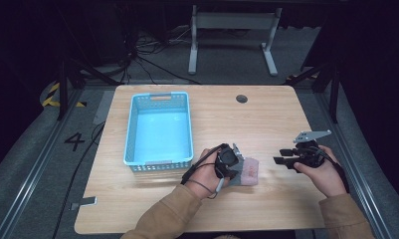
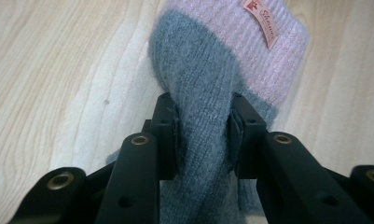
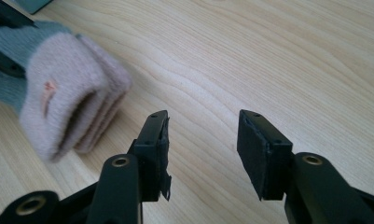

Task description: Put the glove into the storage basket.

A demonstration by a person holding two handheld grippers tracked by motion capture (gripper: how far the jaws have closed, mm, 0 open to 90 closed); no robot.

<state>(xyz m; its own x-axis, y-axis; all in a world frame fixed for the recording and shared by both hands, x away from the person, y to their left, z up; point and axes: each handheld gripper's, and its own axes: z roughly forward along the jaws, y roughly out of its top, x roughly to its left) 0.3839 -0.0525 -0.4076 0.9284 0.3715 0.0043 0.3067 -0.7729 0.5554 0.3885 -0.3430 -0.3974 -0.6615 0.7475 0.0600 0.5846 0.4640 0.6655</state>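
Note:
A knitted glove [image 2: 222, 60], grey with a pink cuff and a small label, lies on the wooden table [image 1: 266, 119] near its front middle. My left gripper [image 2: 202, 135] is shut on the grey part of the glove [image 1: 249, 172], pinching a fold between its pads. In the high view the left gripper [image 1: 229, 162] sits at the glove's left end. My right gripper [image 3: 202, 154] stands open over bare wood, just right of the pink cuff [image 3: 63, 107], with nothing between its jaws. From above, the right gripper [image 1: 284, 157] points left toward the glove, a short gap away.
A light blue plastic basket [image 1: 158, 128], with nothing in it, stands on the table's left half, just behind the left hand. A round cable hole [image 1: 242, 98] sits near the far edge. Table legs and cables lie on the floor beyond.

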